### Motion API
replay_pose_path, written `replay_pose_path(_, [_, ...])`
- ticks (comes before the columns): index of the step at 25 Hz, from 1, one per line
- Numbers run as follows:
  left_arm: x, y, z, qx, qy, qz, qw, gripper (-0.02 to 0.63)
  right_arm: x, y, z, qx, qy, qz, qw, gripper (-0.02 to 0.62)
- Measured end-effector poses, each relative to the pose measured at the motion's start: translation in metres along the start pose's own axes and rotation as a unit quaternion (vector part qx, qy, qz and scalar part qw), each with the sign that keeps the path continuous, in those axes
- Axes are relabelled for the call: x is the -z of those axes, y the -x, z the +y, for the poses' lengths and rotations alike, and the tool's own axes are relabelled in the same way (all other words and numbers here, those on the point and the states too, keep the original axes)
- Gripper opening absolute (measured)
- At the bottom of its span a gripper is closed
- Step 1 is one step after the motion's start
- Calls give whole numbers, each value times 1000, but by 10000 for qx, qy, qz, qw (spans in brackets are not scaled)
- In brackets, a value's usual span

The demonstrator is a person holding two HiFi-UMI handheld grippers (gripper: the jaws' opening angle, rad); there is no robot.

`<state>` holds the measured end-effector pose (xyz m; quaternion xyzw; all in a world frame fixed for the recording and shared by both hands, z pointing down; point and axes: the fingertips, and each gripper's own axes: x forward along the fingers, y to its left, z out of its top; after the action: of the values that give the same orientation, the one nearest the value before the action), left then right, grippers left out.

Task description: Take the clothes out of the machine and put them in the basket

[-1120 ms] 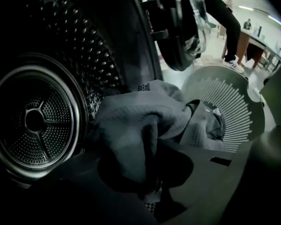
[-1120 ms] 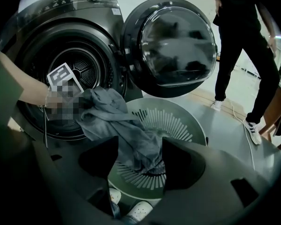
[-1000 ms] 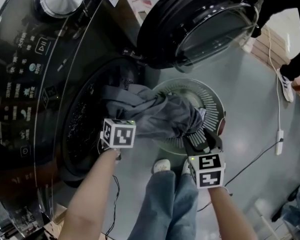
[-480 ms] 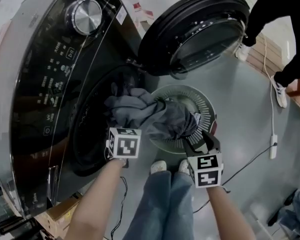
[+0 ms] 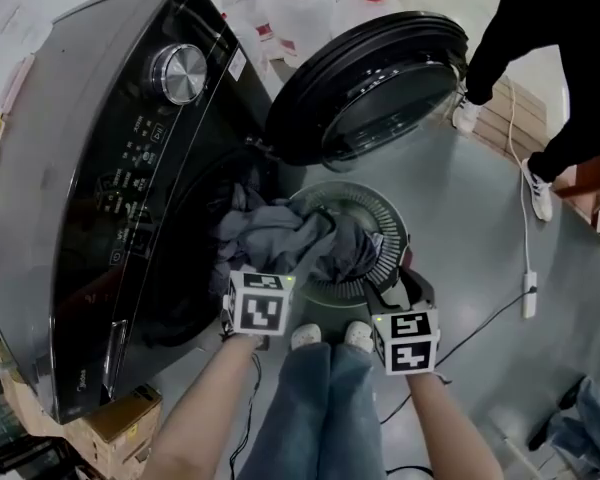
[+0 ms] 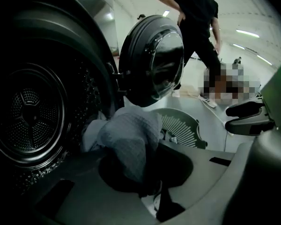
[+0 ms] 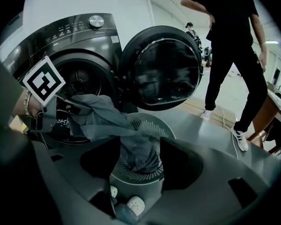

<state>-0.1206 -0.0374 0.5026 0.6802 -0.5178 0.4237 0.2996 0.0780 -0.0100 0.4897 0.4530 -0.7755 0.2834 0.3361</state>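
A grey garment (image 5: 280, 238) stretches from the dark washing machine's opening (image 5: 195, 268) across to the round green basket (image 5: 385, 213) on the floor. My left gripper (image 5: 263, 271) is shut on the end nearer the machine; in the left gripper view the cloth (image 6: 126, 139) bunches between its jaws, with the drum (image 6: 30, 111) at the left. My right gripper (image 5: 385, 280) grips the other end over the basket. In the right gripper view the cloth (image 7: 98, 114) hangs between its jaws above the basket (image 7: 154, 125).
The machine's round door (image 5: 365, 88) stands open above the basket. A person in black (image 5: 560, 48) stands at the right. A cable with a white plug (image 5: 528, 293) lies on the floor. My shoes (image 5: 325, 336) are just before the basket. A cardboard box (image 5: 90, 433) sits at lower left.
Both grippers have risen and drawn back from the machine. The left one has come right, toward the basket, pulling the grey garment further out of the opening.
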Motion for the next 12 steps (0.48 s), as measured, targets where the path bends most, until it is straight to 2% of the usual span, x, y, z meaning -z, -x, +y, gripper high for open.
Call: replay_pose_path(12, [-37,41,-65,777,253,-369,9960,57,-2,42,-21,282,-244,35,9993,261])
